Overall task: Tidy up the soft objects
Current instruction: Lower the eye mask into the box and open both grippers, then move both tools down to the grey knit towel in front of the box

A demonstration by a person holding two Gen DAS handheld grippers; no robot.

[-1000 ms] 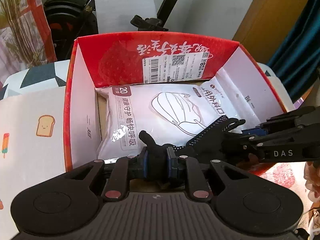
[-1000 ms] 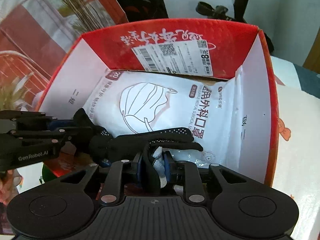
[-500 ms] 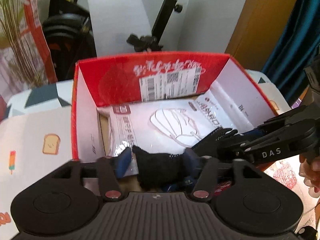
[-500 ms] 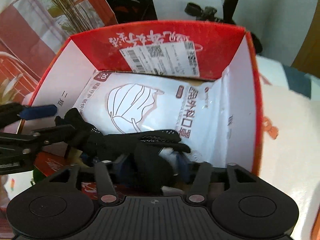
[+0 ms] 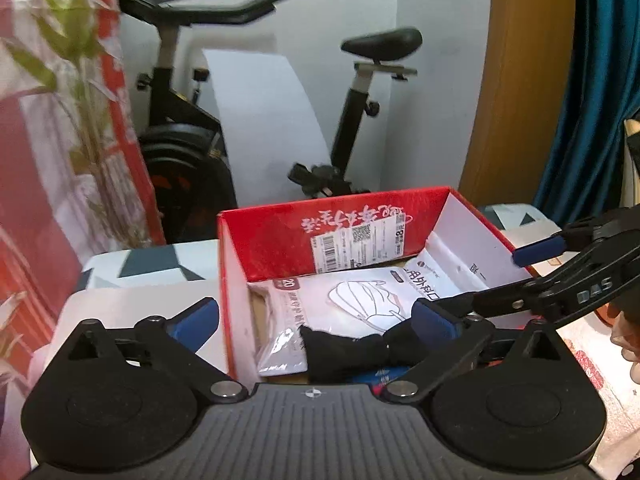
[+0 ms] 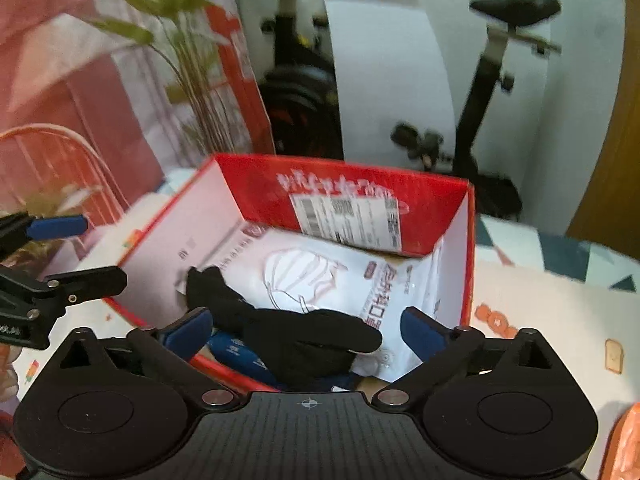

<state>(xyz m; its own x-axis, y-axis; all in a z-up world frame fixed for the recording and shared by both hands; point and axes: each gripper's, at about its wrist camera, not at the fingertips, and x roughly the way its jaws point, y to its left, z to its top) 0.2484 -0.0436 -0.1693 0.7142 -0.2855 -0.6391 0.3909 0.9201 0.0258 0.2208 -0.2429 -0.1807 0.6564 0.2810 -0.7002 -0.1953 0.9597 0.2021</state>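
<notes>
Black glove is deposited in the red cardboard box atop the face-mask pack; left hand-held gripper and right hand-held gripper, jaws just spread wide, are emptied; further soft items unseen.

Home room — exercise bike, curtain, houseplant

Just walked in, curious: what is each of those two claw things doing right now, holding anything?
Left gripper: jaws just opened wide, holding nothing.
Right gripper: jaws just opened wide; black glove lies loose in the red box.
</notes>
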